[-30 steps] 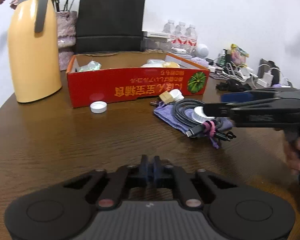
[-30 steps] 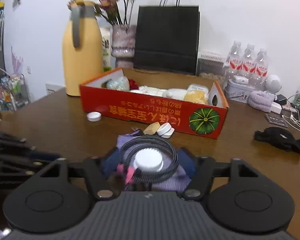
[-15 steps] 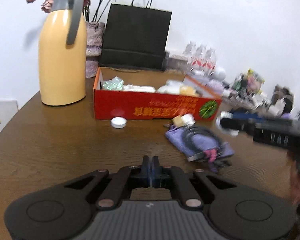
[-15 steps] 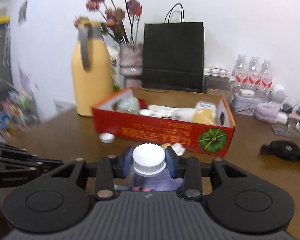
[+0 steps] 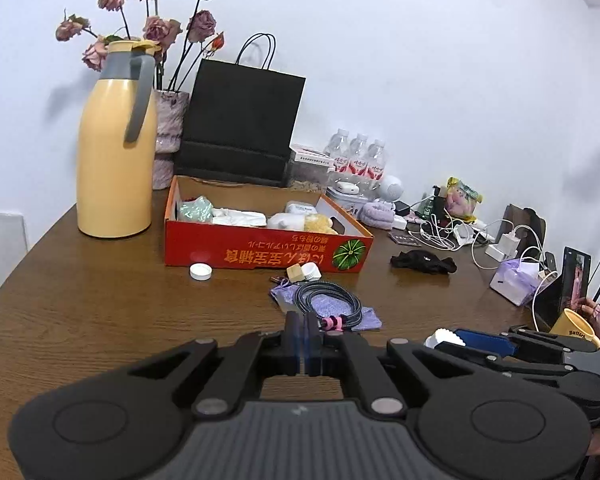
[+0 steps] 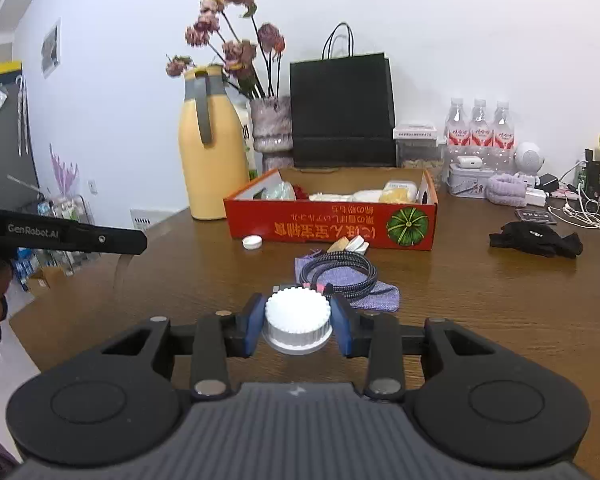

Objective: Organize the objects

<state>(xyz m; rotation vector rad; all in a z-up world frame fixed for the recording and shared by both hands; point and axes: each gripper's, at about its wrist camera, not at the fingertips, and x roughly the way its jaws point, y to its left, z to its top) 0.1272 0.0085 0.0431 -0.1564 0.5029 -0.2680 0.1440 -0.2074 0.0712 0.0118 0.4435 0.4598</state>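
Tabletop (image 6: 480,292): dark wood, visible grain, low sheen. Red box (image 6: 332,229): printed cardboard, plain brown inside. Ribbed cap (image 6: 297,318): white plastic, matt, knurled rim. Cable (image 6: 338,270): braided sheath, coiled on a lilac woven cloth pouch (image 6: 374,296). Jug (image 5: 116,152): smooth yellow plastic, grey handle. Bag (image 5: 240,120): matt black paper. Gripper bodies: matt black plastic, metal rivets.

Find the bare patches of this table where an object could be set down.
Bare wood lies left of the coiled cable, in front of the yellow jug, and between the red box and the black cloth. The chargers and wires along the wall crowd the right.
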